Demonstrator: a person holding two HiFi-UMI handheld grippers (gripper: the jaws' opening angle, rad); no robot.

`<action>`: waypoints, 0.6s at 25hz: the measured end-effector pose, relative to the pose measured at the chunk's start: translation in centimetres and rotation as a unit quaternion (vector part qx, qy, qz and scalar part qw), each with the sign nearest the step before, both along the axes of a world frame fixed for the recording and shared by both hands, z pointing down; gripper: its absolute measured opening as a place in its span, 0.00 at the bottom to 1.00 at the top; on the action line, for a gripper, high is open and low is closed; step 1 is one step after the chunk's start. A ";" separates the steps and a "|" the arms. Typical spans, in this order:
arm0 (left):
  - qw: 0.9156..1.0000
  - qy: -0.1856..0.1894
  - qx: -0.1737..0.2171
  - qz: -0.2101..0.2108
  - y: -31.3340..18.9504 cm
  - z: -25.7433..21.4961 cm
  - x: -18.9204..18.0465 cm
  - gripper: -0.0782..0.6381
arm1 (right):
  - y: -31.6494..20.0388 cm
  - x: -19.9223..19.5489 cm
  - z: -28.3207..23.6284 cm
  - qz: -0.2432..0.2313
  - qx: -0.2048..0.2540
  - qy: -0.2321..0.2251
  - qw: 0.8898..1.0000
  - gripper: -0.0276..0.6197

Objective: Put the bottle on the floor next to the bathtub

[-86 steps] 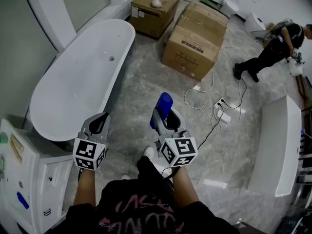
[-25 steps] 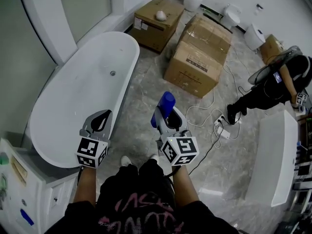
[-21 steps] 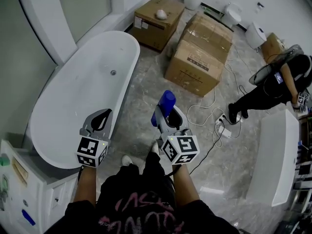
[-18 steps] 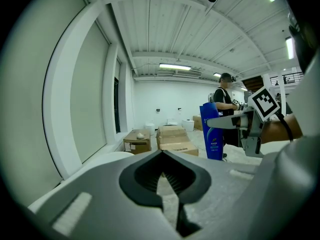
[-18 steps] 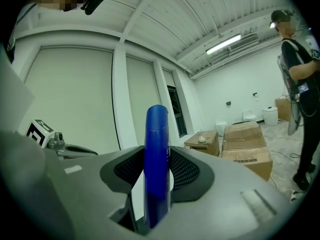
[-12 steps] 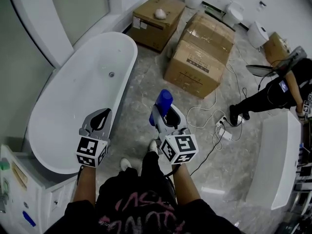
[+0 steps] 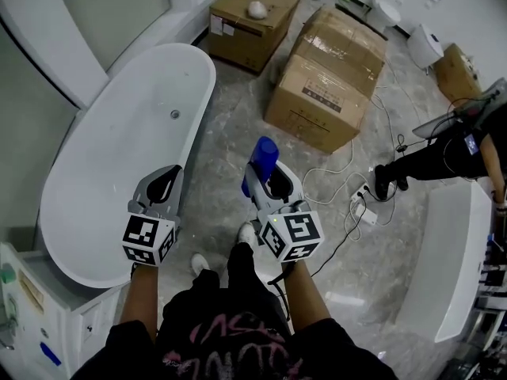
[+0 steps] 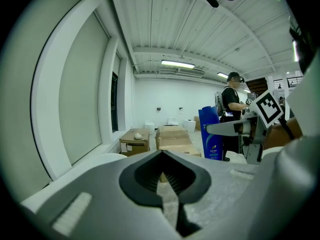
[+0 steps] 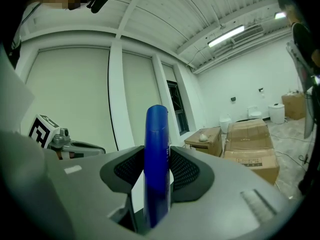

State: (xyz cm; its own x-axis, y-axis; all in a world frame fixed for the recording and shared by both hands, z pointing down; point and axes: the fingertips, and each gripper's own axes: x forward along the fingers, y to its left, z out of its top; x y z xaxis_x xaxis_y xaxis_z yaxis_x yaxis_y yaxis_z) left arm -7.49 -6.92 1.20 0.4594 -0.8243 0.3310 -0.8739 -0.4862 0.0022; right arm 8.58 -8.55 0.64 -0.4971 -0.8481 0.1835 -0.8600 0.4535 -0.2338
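Jaws of the right gripper (image 9: 157, 176): clamped on the tall blue plastic bottle (image 9: 157, 144), upright, held in the air above the grey marbled floor (image 7: 215, 163) beside the white oval bathtub (image 7: 119, 157). Left gripper (image 8: 164, 176): pressed together, empty. Carrying apparently about done; left to do: lower, set down, release.

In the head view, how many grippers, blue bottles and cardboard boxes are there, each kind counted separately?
Grippers: 2 (left gripper, right gripper)
Blue bottle: 1
Cardboard boxes: 4
Total: 7
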 end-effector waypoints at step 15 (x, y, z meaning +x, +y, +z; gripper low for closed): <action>0.999 0.013 -0.001 -0.038 -6.4 2.3 0.7 0.11 | -5.7 1.2 4.2 -0.027 -0.022 0.007 0.999 0.32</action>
